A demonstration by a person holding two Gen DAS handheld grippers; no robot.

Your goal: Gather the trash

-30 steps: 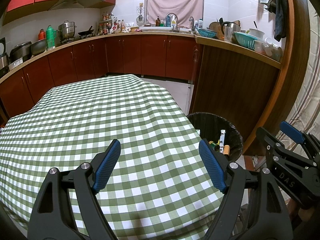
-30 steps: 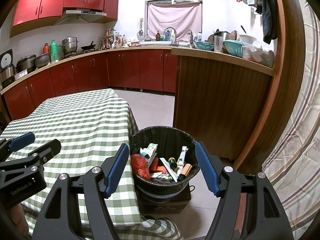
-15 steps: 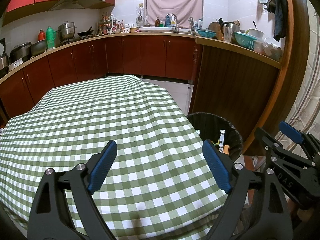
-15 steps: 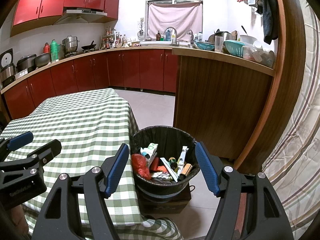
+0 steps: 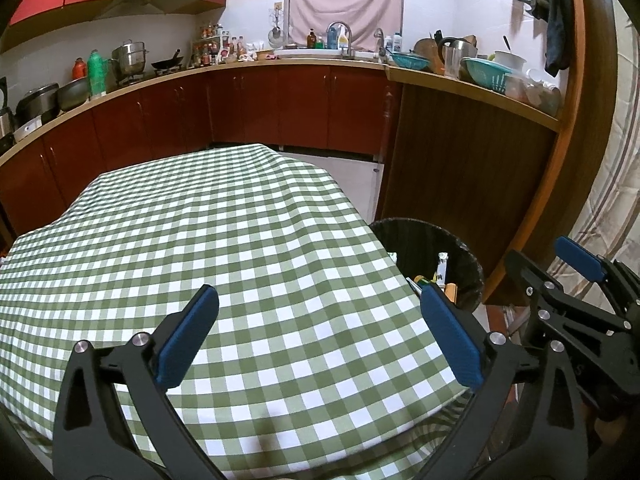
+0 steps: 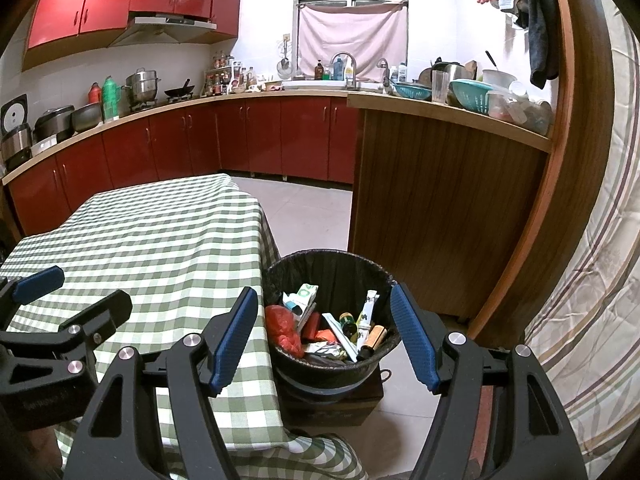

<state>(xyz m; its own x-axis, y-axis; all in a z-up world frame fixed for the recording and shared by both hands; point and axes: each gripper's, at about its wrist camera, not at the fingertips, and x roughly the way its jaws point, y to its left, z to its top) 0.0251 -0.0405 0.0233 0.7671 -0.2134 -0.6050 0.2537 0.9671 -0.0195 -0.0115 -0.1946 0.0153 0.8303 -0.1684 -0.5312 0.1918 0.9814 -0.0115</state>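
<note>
The bin's contents are shown fully only by the right wrist view: a black-lined trash bin (image 6: 332,320) is seen from above, filled with a red crumpled bag (image 6: 284,330), a white tube (image 6: 367,312), a green-and-white wrapper (image 6: 302,298) and other scraps that are too jumbled to be named with certainty. The bin is set on a dark box (image 6: 332,404) on the tiled floor, just beside the edge of the checked tablecloth (image 6: 160,240).

In the left wrist view, only the far rim of the trash bin (image 5: 436,240) and a few tops of its contents are seen past the table edge, while a wide bare stretch of the tablecloth (image 5: 200,240) is shown.

The right gripper (image 6: 325,334) is held spread wide and empty, with the bin framed between its blue pads. The left gripper (image 5: 320,328) is likewise held apart, nothing gripped, over the cloth, with the bin to its right.
</note>
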